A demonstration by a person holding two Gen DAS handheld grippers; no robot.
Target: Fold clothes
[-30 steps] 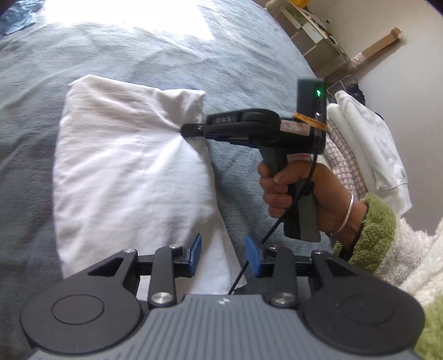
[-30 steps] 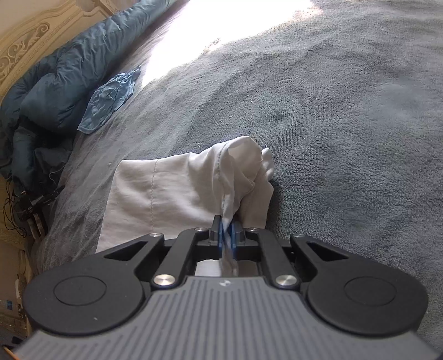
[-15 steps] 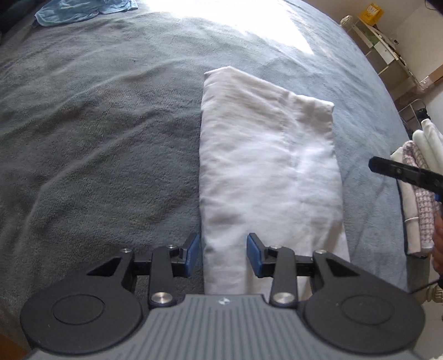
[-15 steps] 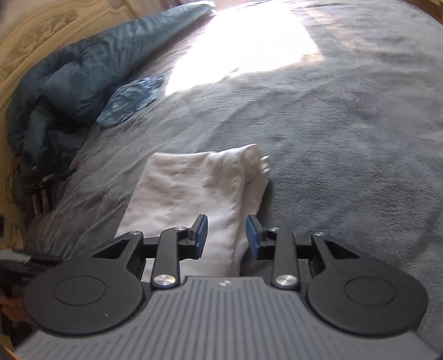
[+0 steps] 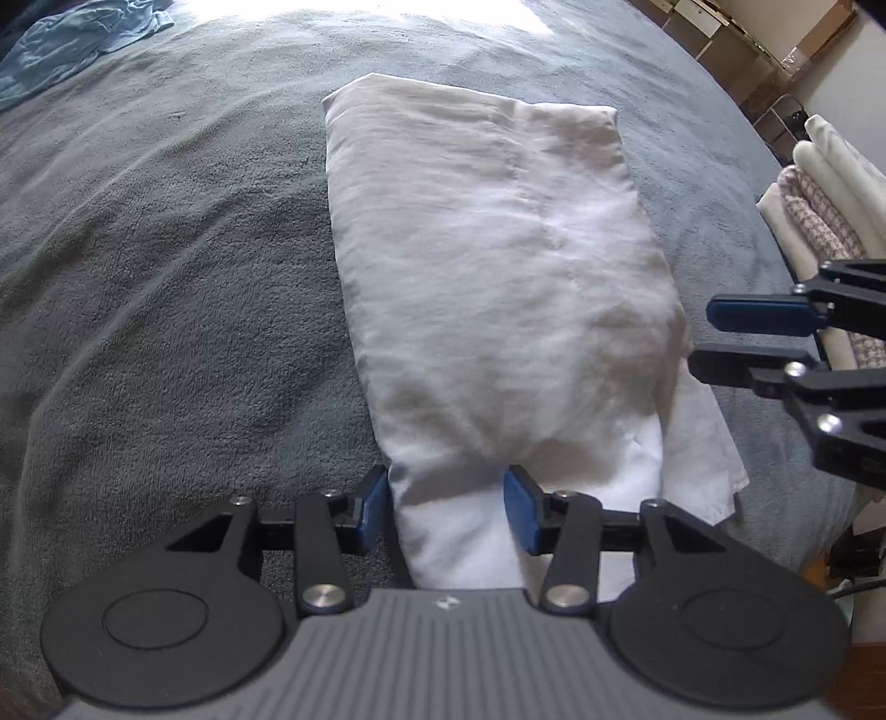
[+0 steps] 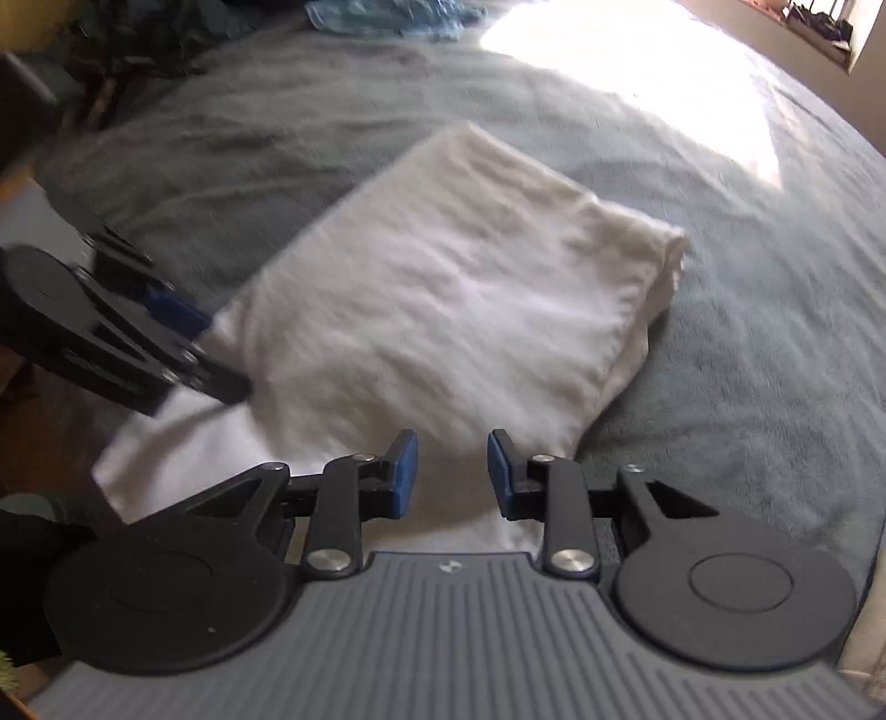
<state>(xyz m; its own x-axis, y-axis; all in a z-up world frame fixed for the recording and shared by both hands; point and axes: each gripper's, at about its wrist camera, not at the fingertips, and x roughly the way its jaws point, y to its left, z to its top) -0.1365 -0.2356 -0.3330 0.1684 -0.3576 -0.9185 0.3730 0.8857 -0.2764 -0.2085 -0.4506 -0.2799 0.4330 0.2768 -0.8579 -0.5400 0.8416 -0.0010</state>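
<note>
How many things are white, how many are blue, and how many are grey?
White: 1, the folded white cloth on the bed.
Blue: 1, the crumpled blue garment at the far side.
Grey: 1, the grey blanket under them.
Total: 3

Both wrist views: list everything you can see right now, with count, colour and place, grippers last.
Folded garment: one, white, mid-bed.
Blanket: one, grey, covering the bed.
Crumpled cloth: one, light blue, far end of bed.
Stacked clothes: one pile, white and pink-checked, right of bed.
Shelving: one unit, pale, by far wall.
Left gripper: black, blue pads, jaws opening astride the garment's near end.
Right gripper: black, blue pads, jaws closing, above the garment's edge.
</note>
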